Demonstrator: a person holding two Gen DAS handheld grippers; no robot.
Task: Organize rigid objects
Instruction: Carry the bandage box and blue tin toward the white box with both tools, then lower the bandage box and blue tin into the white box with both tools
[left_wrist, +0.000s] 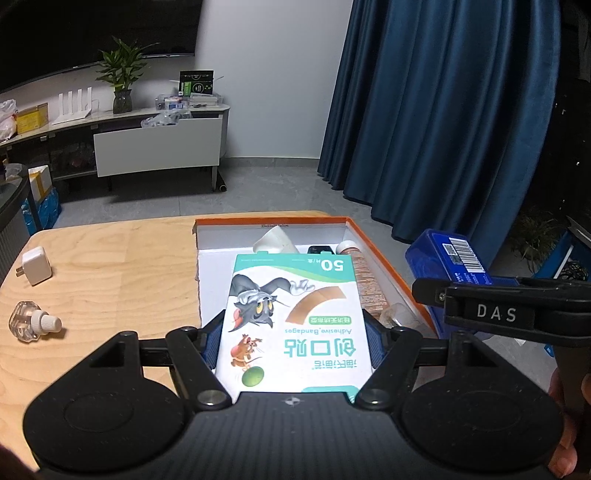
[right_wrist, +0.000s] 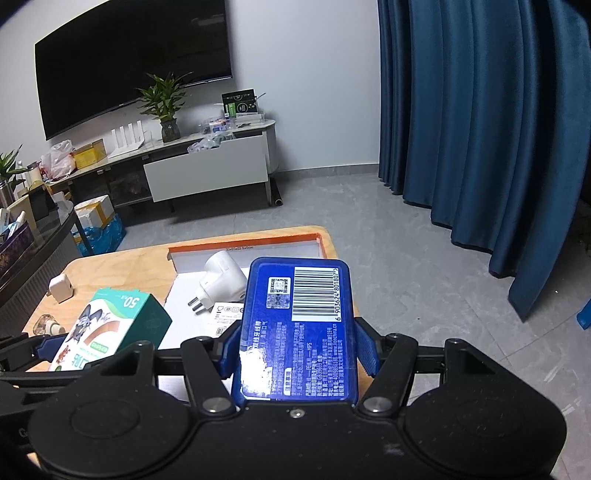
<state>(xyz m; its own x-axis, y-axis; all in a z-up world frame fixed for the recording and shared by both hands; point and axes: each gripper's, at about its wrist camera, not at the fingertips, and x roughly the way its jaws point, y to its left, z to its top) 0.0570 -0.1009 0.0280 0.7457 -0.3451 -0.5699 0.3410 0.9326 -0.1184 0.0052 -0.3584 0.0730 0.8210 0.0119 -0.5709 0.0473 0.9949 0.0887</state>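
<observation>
Both loads ride over the orange-rimmed tray on the tabletop: my left claw grips the adhesive-bandage box by its long sides, my right claw clamps the blue tin. To set them down well, I judge each should go in flat, one at a time, onto bare white floor. Room is tight: a white plug adapter and a capped bottle already lie inside, the bottle near the tray's right wall. Left of the tray, a small charger and a clear bottle wait on open wood.
</observation>
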